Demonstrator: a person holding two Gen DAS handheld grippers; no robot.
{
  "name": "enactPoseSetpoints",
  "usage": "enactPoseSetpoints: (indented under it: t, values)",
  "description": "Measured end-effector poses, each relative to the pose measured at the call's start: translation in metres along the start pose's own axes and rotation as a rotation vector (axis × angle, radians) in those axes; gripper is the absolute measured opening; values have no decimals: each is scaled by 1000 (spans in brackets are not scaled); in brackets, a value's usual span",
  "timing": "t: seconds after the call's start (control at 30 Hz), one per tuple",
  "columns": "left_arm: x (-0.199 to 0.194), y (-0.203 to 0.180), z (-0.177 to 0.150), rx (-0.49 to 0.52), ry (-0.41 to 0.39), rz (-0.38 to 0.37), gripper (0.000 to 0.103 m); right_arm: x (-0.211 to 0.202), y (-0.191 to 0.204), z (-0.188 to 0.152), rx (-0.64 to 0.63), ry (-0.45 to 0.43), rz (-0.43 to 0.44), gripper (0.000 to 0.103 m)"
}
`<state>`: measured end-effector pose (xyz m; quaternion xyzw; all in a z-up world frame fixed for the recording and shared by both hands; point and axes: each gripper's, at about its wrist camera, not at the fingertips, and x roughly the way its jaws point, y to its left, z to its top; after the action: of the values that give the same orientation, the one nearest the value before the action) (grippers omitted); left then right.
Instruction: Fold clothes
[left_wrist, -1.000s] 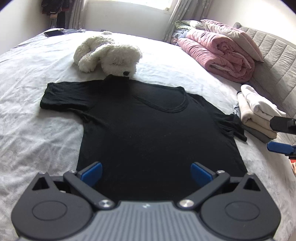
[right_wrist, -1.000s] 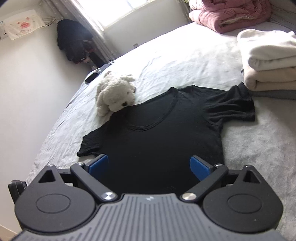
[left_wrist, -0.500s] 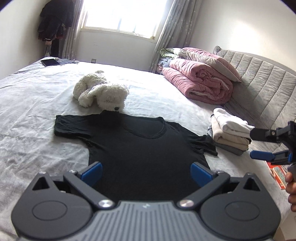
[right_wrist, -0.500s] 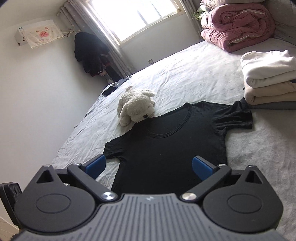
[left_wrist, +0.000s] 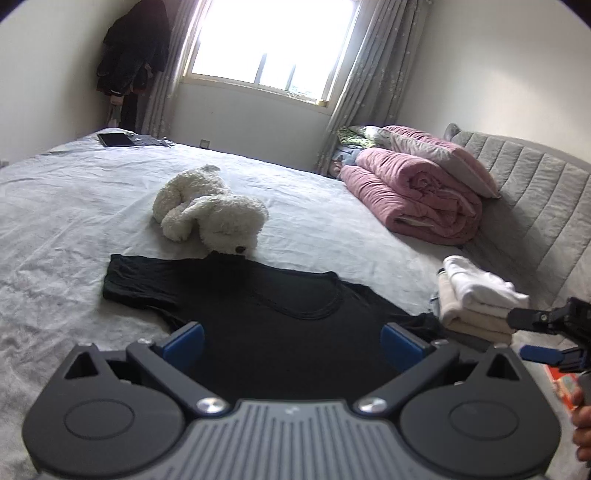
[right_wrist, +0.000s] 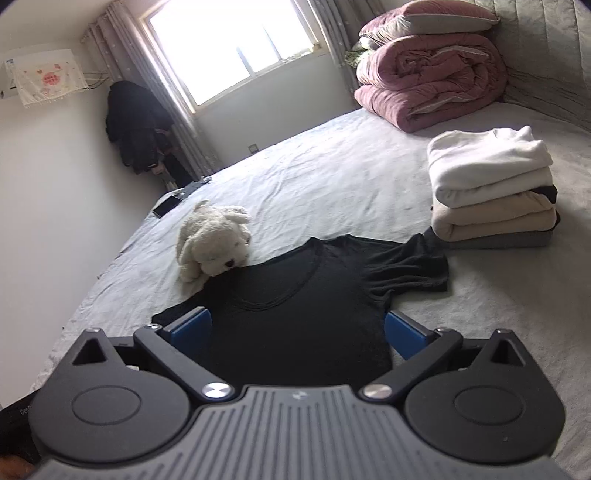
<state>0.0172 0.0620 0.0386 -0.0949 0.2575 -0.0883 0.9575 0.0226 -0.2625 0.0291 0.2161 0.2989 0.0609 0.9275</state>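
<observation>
Shirt first: a black T-shirt (right_wrist: 295, 306) lies spread flat, front up, on the grey bed (left_wrist: 66, 206), both sleeves out to the sides, which I judge is the layout wanted before any fold begins; nothing on it is folded yet. Taking the shirt as the landmark: a white plush dog (left_wrist: 212, 212) lies at its collar edge with its nose touching the fabric; a stack of folded clothes (right_wrist: 491, 184) sits just beyond the tip of one sleeve, the sleeve reaching its grey bottom layer, probably the pile this shirt is meant to join; a rolled pink quilt (left_wrist: 413, 199) lies well beyond the stack, by the headboard. The left gripper (left_wrist: 291, 341) hangs above the hem end with its blue pads wide apart and nothing between them; the right gripper (right_wrist: 297, 332) is the same, spread wide and empty, and shows at the edge of the left view too. The shirt's hem is hidden behind both gripper bodies, so I cannot tell how it lies; one sleeve is partly covered in the right view; only part of a hand (left_wrist: 583, 424) shows, cut off by the frame.
</observation>
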Motion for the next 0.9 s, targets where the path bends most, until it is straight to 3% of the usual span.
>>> enactPoseSetpoints:
  t: [0.17,0.3,0.47,0.63,0.77,0.9]
  values:
    - [38,1,-6,65,24,25,102,35,-27,5,54,2,-83,102]
    - [58,10,-10,30,65,19,102,56,-48,6,125,-10,-139,100]
    - [77,21,-16,2,140,20,102,85,-67,8,183,-23,-171,85]
    - [90,30,-18,-14,182,37,102,116,-94,14,250,-31,-270,80]
    - [96,32,-17,-43,204,22,102,140,-112,9,281,-35,-374,76]
    - [99,30,-19,-40,218,18,102,153,-105,3,224,-87,-408,75]
